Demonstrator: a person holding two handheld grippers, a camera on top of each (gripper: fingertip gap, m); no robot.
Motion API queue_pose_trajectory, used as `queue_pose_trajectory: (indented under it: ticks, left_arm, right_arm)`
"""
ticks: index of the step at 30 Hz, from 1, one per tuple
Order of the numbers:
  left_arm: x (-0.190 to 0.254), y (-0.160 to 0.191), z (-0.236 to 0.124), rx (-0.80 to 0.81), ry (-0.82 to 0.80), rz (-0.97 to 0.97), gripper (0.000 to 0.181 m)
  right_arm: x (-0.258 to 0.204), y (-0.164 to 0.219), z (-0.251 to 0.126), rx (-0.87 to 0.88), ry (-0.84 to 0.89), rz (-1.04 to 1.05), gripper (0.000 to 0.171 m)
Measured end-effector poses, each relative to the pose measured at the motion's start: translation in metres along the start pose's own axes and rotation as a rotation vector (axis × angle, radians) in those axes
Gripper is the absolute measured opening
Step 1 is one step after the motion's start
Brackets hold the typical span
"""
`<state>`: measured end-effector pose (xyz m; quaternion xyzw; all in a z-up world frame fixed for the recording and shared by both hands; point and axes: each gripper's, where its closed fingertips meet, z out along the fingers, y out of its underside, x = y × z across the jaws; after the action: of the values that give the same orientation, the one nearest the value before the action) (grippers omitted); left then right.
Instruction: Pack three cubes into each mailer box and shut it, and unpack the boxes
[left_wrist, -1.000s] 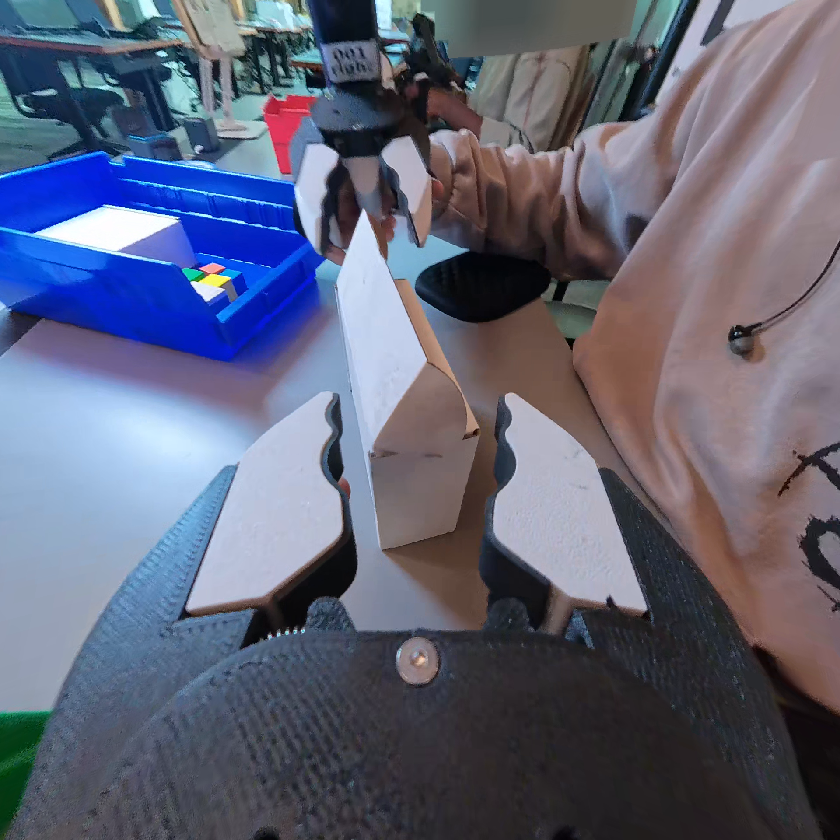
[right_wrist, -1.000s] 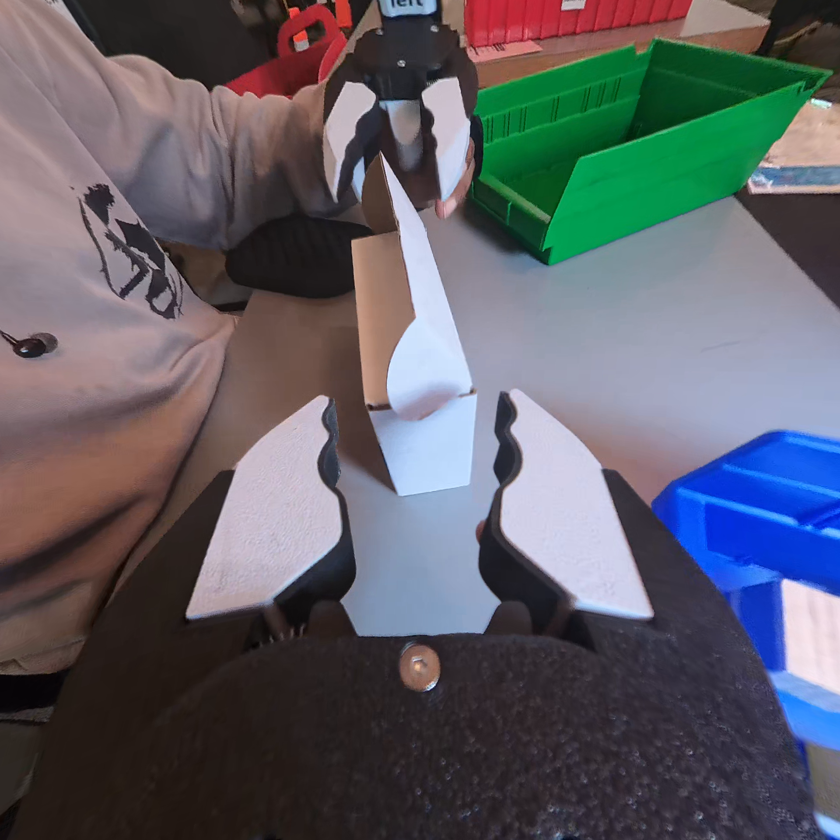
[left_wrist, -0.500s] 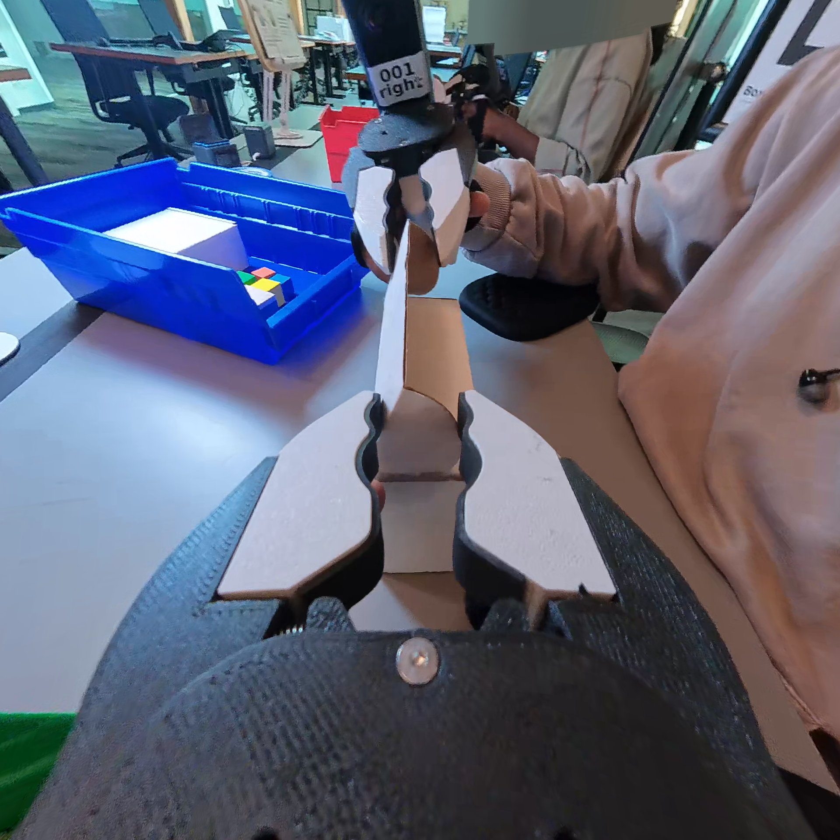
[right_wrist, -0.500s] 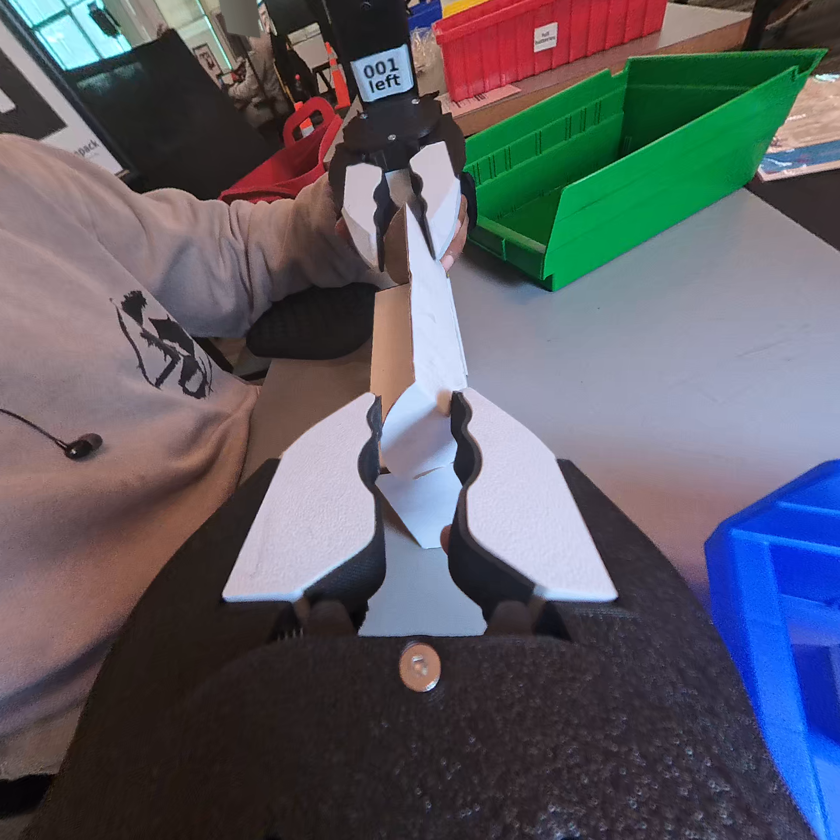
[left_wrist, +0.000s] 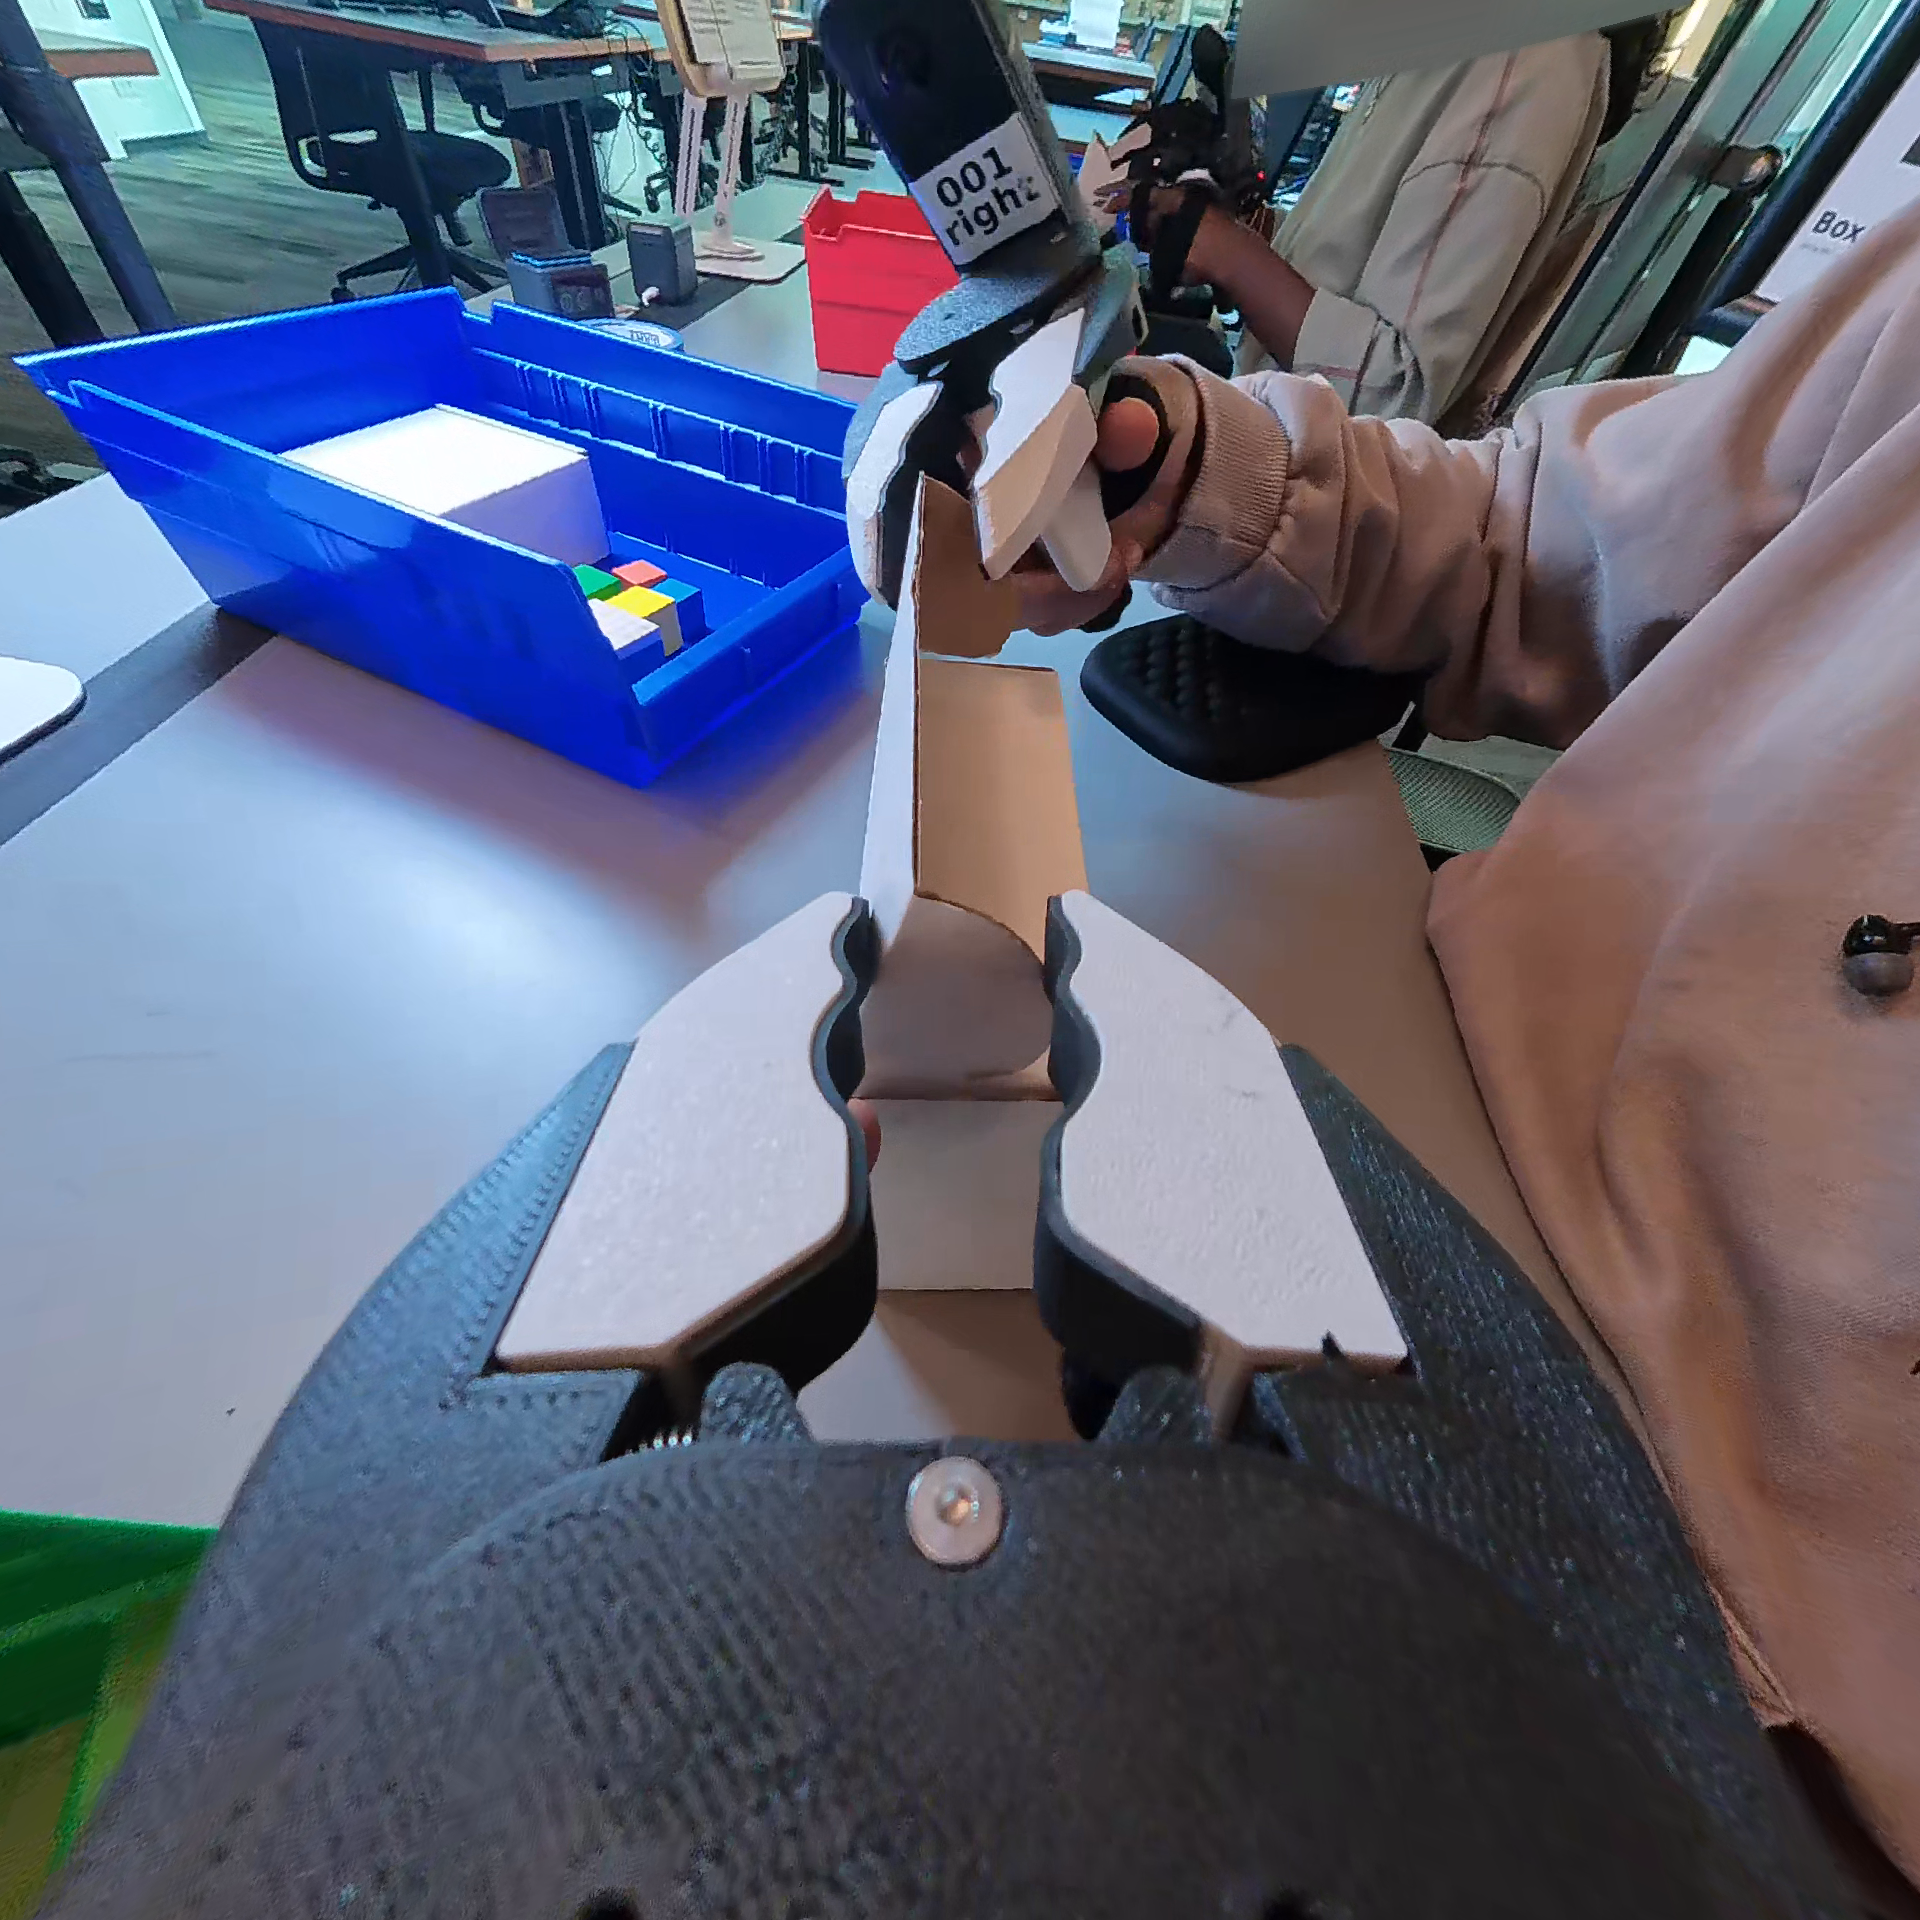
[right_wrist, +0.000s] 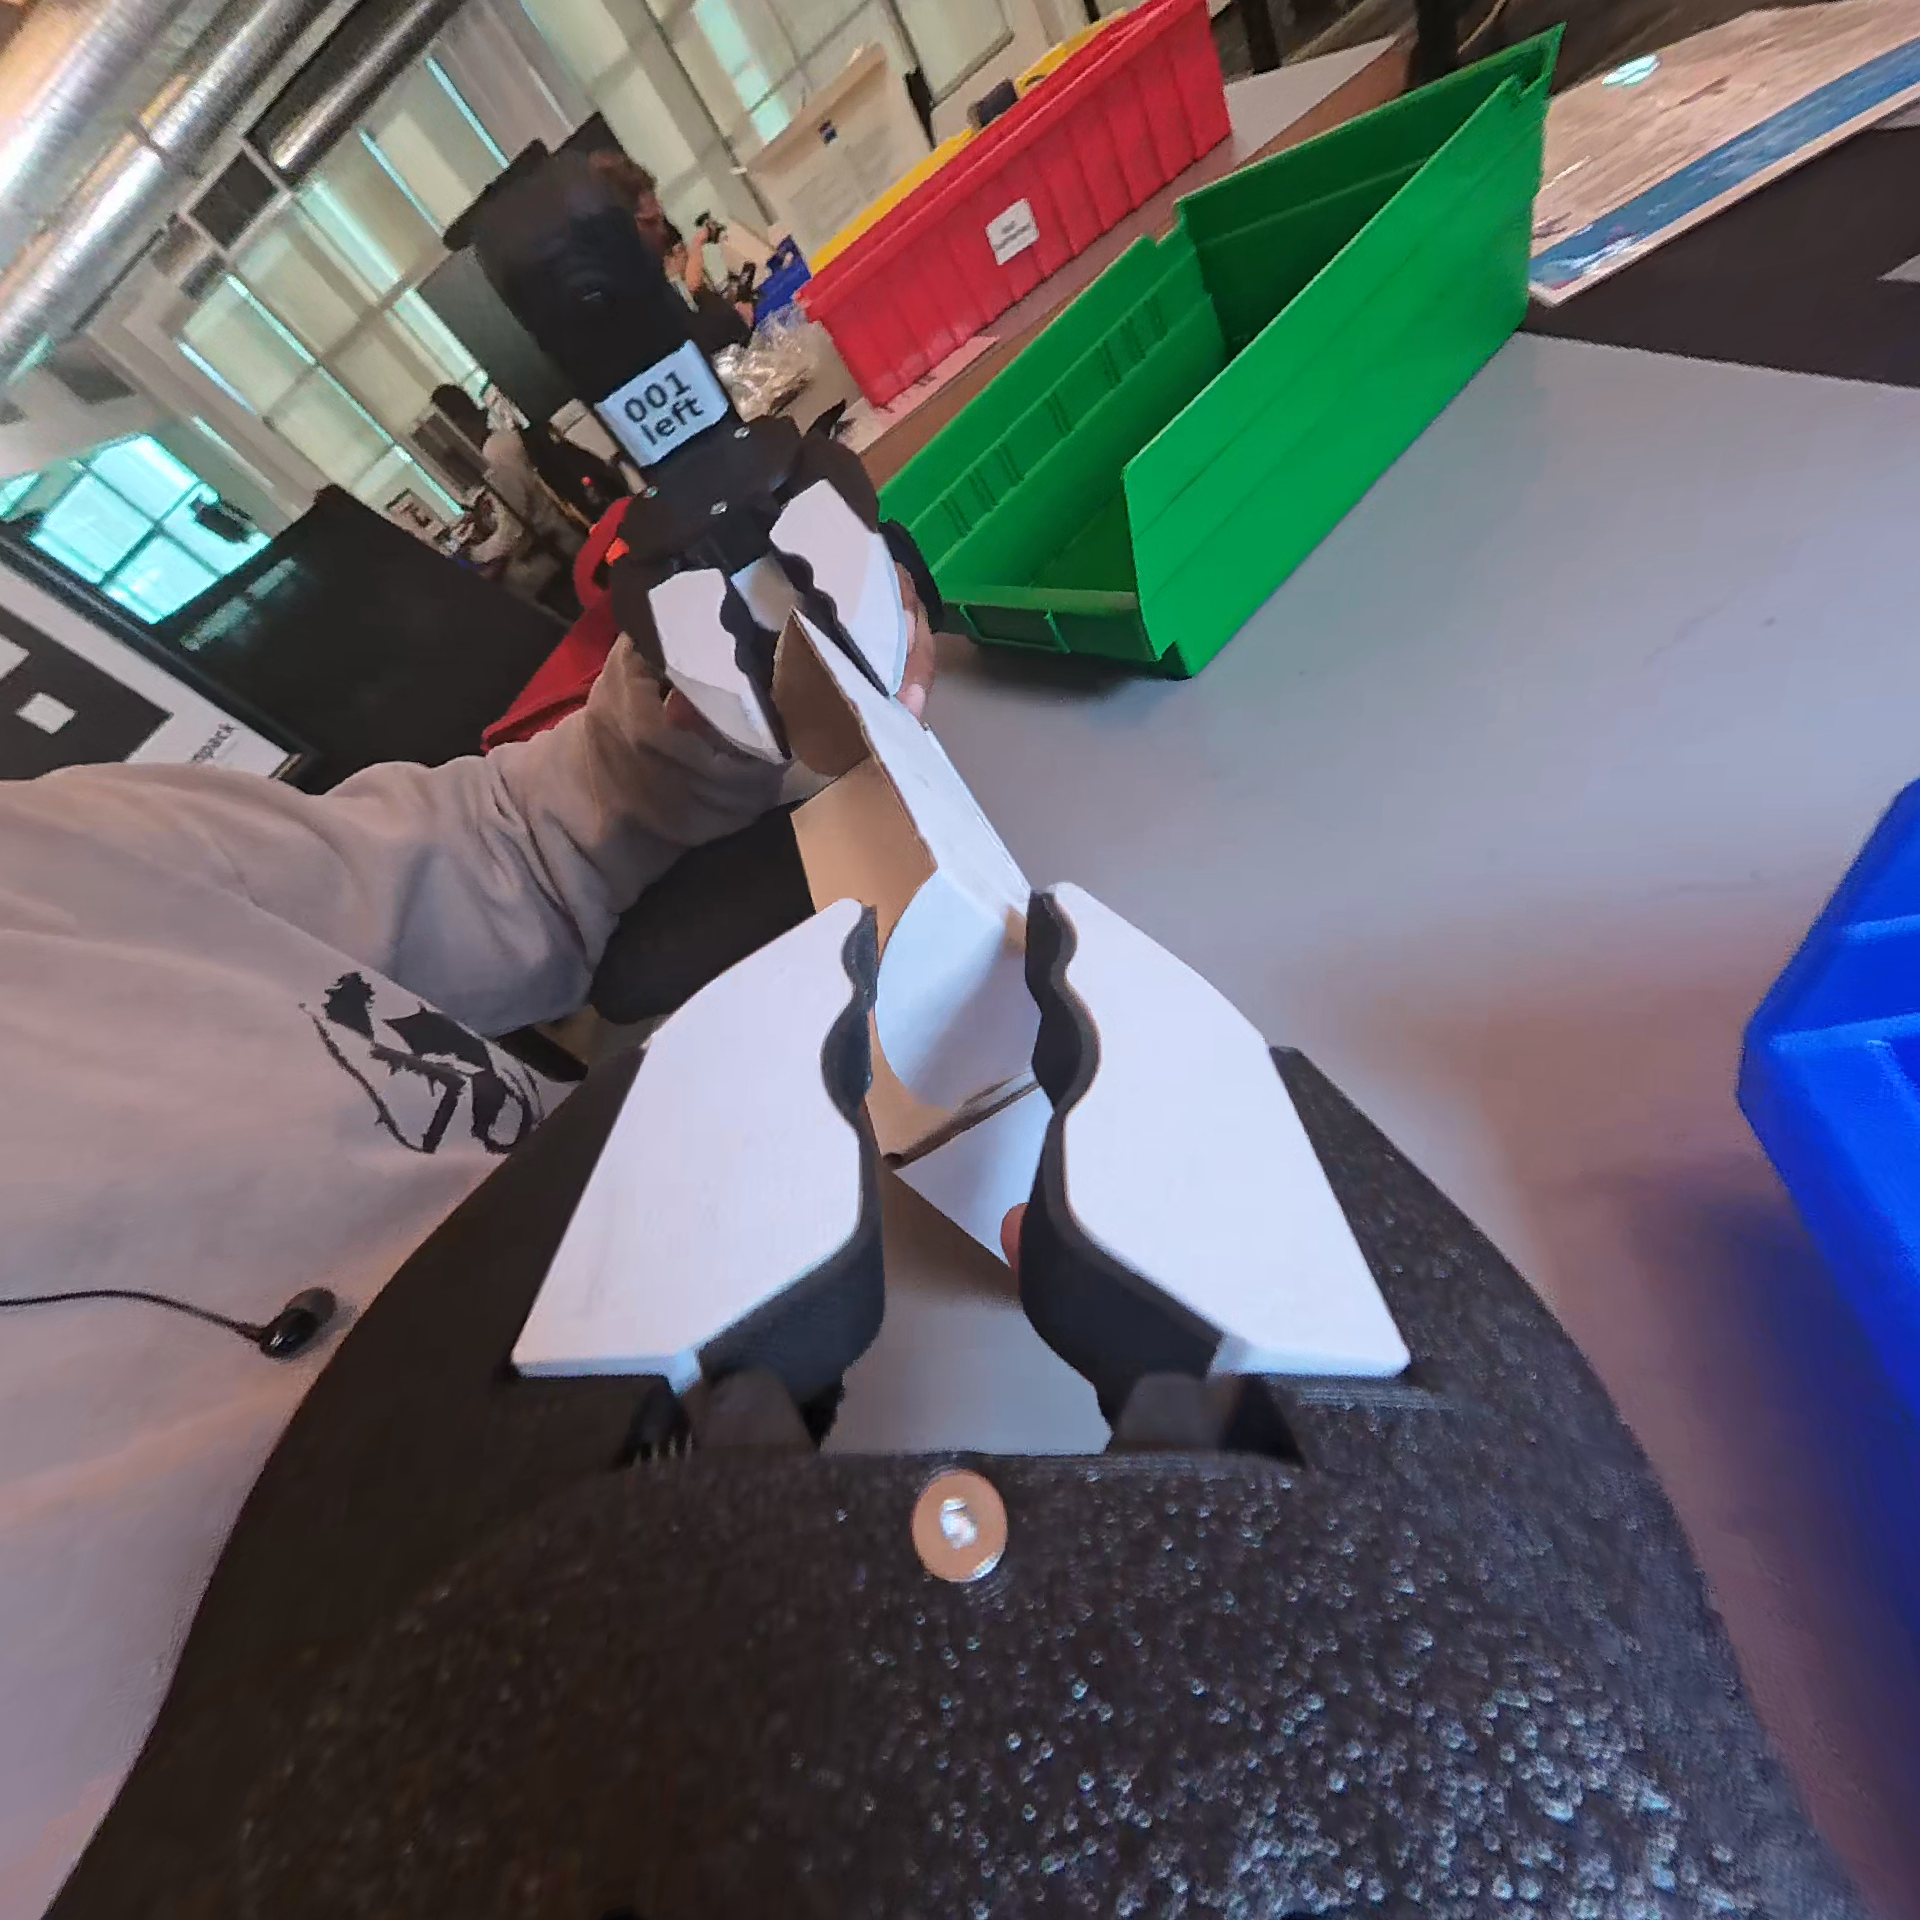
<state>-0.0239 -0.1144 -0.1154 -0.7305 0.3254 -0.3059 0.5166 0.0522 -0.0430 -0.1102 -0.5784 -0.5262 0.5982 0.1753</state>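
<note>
Behind mailer box (left_wrist: 982, 790): blue bin (left_wrist: 436, 582) w/ cubes (left_wrist: 634, 603)

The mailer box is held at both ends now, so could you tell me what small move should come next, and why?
Probably lift the mailer box slightly and carry it toward the blue bin: the left gripper and the right gripper each clamp an end, and the cubes lie there.

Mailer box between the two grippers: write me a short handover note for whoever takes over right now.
Left gripper: shut on one end of the mailer box.
Right gripper: shut on the opposite end.
The box is open, and no cubes show inside it.
Cubes lie in the blue bin beside a white box. The green bin looks empty.
Done: nothing visibly packed.
Left: load three cubes, shut the box, later unpack.
</note>
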Motion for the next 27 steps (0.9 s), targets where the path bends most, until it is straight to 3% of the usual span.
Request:
queue_pose_trajectory:
  ticks: [2,11,15,17,22,25,27]
  left_arm:
    - [0.001,0.000,0.000,0.004,0.002,-0.011,0.032]
    - [0.009,0.009,0.000,-0.017,-0.010,0.148,0.034]
    - [0.013,0.016,-0.005,-0.087,-0.055,0.222,0.059]
    - [0.019,0.007,-0.009,-0.045,-0.078,0.246,0.061]
    - [0.023,0.011,-0.003,-0.115,-0.221,0.412,0.051]
    - [0.020,0.018,0.002,-0.146,-0.291,0.497,0.034]
    - [0.023,0.021,0.003,-0.128,-0.264,0.461,0.029]
  right_arm:
    - [-0.001,0.001,0.000,0.019,0.035,-0.011,0.028]
    - [-0.008,0.017,-0.001,0.056,0.079,-0.465,0.028]
    - [-0.012,0.021,-0.003,0.023,0.093,-0.567,0.032]
    - [-0.015,0.020,-0.004,0.003,0.118,-0.637,0.042]
    - [-0.030,0.022,-0.002,-0.049,0.143,-0.787,0.040]
    - [-0.026,0.037,0.001,-0.138,0.175,-0.876,0.034]
    - [-0.027,0.046,0.001,-0.193,0.155,-0.875,0.035]
